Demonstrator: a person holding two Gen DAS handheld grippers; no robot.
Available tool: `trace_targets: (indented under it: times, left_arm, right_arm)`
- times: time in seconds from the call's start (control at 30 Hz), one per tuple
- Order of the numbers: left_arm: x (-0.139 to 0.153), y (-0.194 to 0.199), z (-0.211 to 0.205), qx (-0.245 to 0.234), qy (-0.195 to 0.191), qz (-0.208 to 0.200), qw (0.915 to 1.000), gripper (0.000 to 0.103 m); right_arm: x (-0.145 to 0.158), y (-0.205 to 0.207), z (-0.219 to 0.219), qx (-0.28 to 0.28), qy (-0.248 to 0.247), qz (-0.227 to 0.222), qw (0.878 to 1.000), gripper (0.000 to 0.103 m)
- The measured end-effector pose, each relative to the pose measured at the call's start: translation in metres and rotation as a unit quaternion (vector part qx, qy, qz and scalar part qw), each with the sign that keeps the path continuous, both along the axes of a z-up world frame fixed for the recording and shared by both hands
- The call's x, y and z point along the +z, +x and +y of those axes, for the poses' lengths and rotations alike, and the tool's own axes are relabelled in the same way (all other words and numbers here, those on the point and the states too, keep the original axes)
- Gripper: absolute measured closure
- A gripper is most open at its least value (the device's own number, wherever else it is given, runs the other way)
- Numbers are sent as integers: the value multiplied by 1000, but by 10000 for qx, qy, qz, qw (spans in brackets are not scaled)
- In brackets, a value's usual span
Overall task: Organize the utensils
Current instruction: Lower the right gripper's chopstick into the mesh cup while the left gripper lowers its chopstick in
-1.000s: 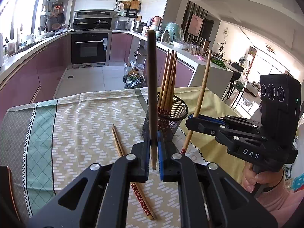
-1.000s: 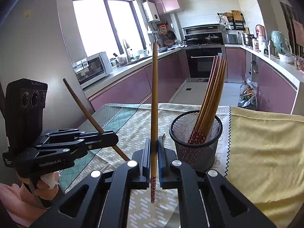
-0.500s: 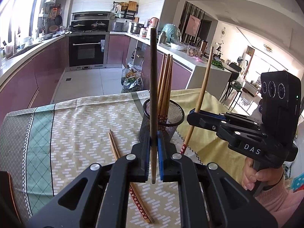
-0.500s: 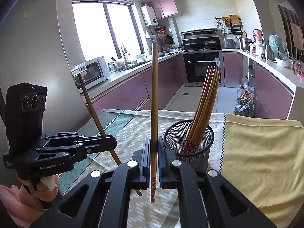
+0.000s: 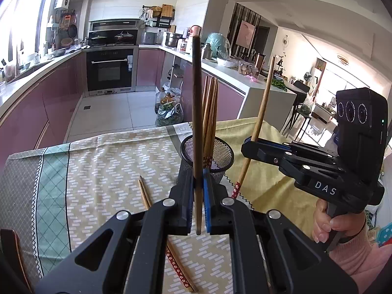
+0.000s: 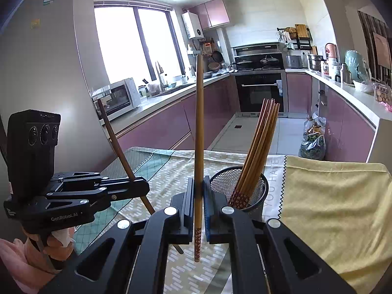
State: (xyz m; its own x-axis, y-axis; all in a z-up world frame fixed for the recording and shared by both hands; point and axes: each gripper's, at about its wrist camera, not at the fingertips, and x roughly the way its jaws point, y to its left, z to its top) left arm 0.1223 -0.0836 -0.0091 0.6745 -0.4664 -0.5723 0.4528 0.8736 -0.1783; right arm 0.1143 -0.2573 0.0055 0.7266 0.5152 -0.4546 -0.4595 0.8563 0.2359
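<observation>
White letters "DAS" stand on the side of the right gripper (image 5: 247,144). The left gripper (image 6: 144,186) reads "GenRobot.AI" along its body. The tablecloth's pale strip (image 6: 274,183) carries "YOU HAVE", running sideways.

We see a table draped in a patterned cloth (image 5: 103,171) and a yellow cloth (image 6: 330,196); on it stand a black mesh holder (image 6: 238,186) of chopsticks and two loose chopsticks (image 5: 144,193) lying flat.
</observation>
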Motion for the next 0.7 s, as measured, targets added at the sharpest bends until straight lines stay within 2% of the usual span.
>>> trace_targets:
  times: [0.23,0.7]
  left_arm:
    - [10,0,1,-20,-30,-111,9999,95]
    - [48,2,-7,-41,-144,-517,9986,95]
  right_arm:
    - [7,4,-4,-45,39,-89,9999,97]
    - [25,20,-10,-117,142,-266,9995,97]
